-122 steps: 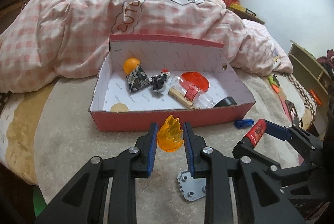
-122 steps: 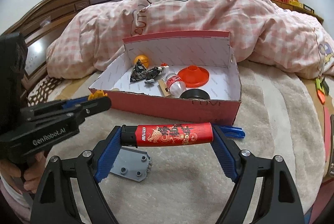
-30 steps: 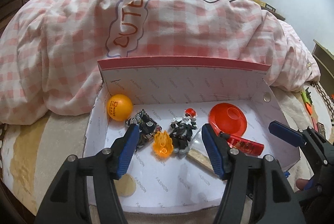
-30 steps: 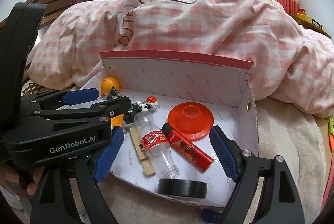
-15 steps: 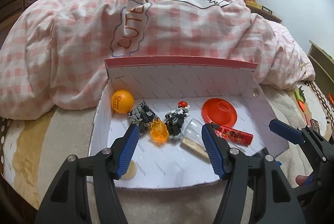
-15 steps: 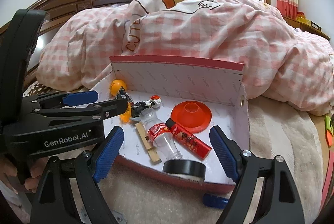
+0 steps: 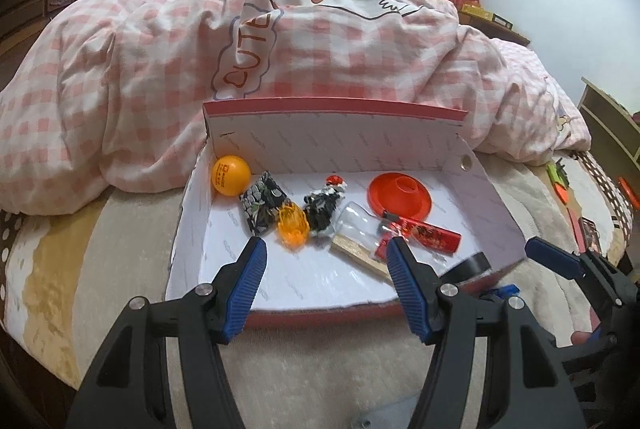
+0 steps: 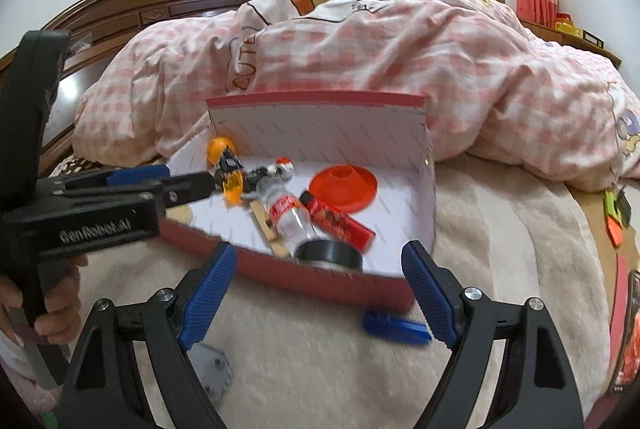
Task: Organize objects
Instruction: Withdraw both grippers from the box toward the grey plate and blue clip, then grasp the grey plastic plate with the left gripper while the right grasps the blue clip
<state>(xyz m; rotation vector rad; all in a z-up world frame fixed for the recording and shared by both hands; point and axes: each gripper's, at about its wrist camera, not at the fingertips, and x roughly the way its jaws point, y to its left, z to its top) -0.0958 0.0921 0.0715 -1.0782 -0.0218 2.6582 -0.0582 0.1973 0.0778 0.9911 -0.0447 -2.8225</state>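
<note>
The red box with its white inside lies on the beige blanket. In it are an orange flame piece, a red lighter, an orange ball, an orange cone disc, a clear bottle, a wooden clip, black tape and two dark toy figures. My left gripper hovers over the box's near wall, open and empty. My right gripper stands open and empty before the box's near right corner.
A pink checked duvet is heaped behind the box. On the blanket near the box lie a blue piece and a grey plate. Small orange and green items sit at the bed's right edge. A dark headboard stands at the left.
Both grippers have drawn back from inside the box toward its near side. The flame piece and lighter, held four seconds ago, lie in the box.
</note>
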